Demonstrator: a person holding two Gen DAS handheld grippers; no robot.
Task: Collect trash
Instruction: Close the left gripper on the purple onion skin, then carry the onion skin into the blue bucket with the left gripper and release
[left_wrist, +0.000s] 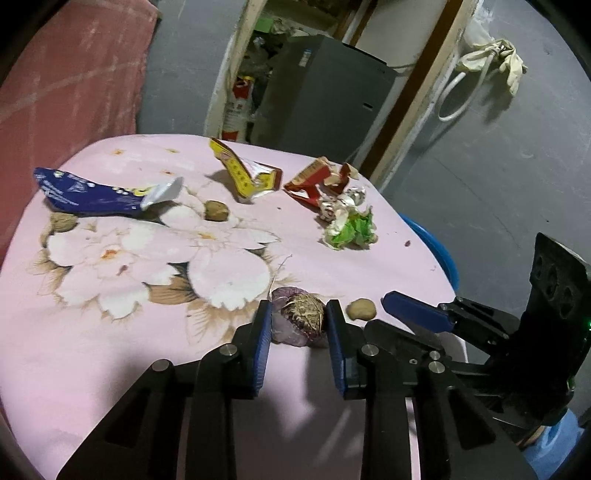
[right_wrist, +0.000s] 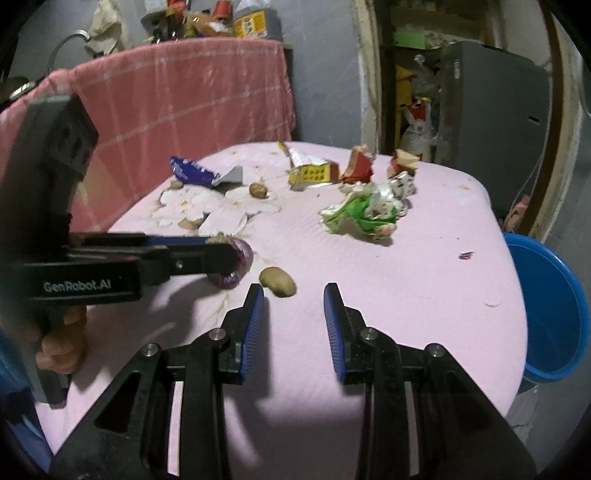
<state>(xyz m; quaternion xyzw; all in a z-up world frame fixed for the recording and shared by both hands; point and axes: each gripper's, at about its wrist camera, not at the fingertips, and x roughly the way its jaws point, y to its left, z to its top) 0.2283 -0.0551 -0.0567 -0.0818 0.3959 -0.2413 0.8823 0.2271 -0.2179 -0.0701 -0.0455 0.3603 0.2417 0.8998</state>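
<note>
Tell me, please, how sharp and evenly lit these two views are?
Left wrist view: fisheye bends the table edge, corners vignetted, onion scrap fairly sharp, the left gripper shadowing the cloth. Right wrist view: walnut slightly blurred, dark shadow under the right gripper.

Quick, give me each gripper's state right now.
Left gripper: closed on the purple onion piece.
Right gripper: open, holding nothing; the nut lies just ahead of its left finger.
</note>
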